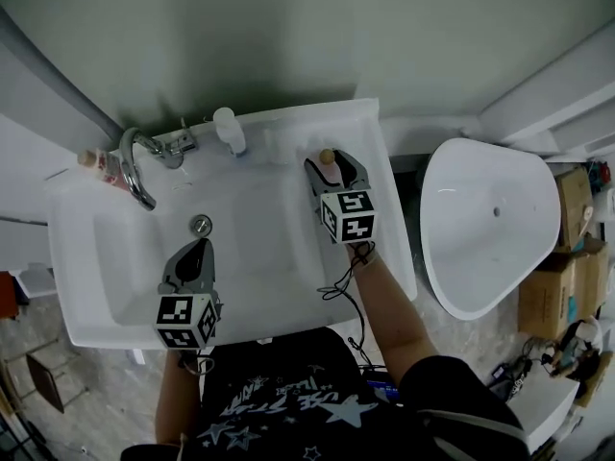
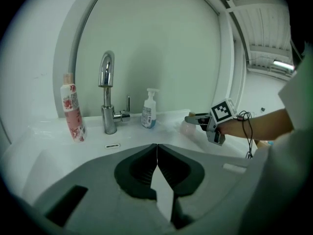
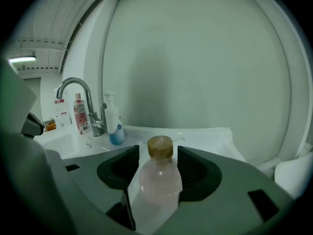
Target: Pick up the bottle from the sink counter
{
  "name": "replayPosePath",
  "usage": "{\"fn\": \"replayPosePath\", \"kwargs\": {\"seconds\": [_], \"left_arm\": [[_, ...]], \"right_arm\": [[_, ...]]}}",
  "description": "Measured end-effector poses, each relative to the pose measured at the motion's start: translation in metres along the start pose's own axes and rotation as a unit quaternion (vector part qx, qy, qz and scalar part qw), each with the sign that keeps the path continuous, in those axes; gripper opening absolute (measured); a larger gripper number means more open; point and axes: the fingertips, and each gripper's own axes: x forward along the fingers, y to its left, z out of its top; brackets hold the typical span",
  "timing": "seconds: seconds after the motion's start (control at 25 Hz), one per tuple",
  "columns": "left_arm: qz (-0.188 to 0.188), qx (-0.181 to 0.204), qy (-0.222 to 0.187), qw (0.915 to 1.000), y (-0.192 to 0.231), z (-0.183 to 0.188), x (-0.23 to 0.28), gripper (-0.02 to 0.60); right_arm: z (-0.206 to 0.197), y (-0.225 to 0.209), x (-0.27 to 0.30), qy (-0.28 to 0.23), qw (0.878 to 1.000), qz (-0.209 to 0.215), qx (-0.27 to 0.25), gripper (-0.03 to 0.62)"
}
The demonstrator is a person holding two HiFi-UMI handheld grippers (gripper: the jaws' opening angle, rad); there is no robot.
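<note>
A clear bottle (image 1: 327, 157) with a tan cap stands at the back right of the white sink counter (image 1: 288, 133). My right gripper (image 1: 333, 164) reaches over the counter and has the bottle (image 3: 159, 180) between its jaws. The bottle's body fills the gap and meets both pads, while the narrower cap stands free. My left gripper (image 1: 196, 250) hovers over the sink basin, near the drain, with its jaws shut (image 2: 156, 148) on nothing. In the left gripper view the right gripper (image 2: 195, 119) shows at the counter's right side.
A chrome faucet (image 1: 136, 166) stands at the back left, with a pink patterned bottle (image 1: 98, 161) to its left and a white pump dispenser (image 1: 229, 129) to its right. A white toilet bowl (image 1: 490, 224) stands right of the sink, cardboard boxes (image 1: 567, 257) beyond it.
</note>
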Motion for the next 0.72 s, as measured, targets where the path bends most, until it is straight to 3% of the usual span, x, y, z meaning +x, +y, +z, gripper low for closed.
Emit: {"fn": "replayPosePath", "kwargs": {"seconds": [0.2, 0.72], "left_arm": [[0.006, 0.001, 0.009, 0.9999, -0.004, -0.004, 0.003, 0.02], [-0.008, -0.001, -0.006, 0.9999, 0.016, -0.014, -0.024, 0.02]], "right_arm": [[0.003, -0.001, 0.005, -0.01, 0.998, -0.011, -0.06, 0.176], [0.009, 0.015, -0.024, 0.008, 0.998, -0.038, -0.042, 0.141]]}}
